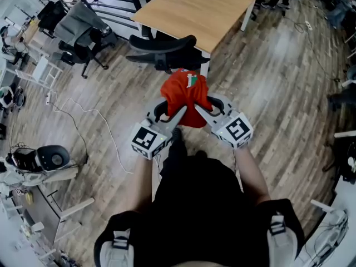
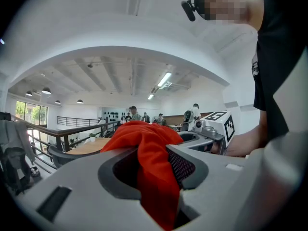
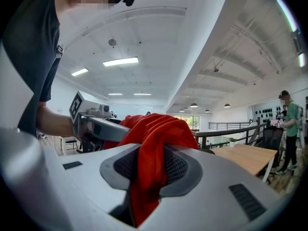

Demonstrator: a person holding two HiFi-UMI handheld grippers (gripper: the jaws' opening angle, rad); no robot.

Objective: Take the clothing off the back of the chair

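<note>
Clothing (image 1: 185,96): red fabric bunched into a lump, with a small green and white patch near its top. It hangs in the air between the two grippers, above the floor, on the person's side of the black chair and apart from that chair's curved back. Its far edge overlaps the chair's lower part in the head view; whether they touch I cannot tell.
Left gripper (image 1: 170,113): points away from the person and inward. Its fingers (image 2: 186,165) stand narrow, pinched on a fold of the clothing that runs down between the meshed pads.
Right gripper (image 1: 210,109): points away from the person and inward from the other side. Its fingers (image 3: 179,166) stand closer together, clamped on another fold that drapes over and between them.
Gripper spacing: the two sit near each other, tips angled toward one another, marker cubes toward the person.
Chair (image 1: 161,44): black, at the near corner of the tabletop.
Tabletop (image 1: 194,7): light wood on white legs, beyond the chair.
Second chair (image 1: 83,24): dark office chair with a grey garment draped on it, far left by the railing.
Floor (image 1: 267,93): wood planks, with a thin cable (image 1: 83,115) looping across the left side.
Person (image 1: 200,204): black top, forearms reaching forward to both grippers.
</note>
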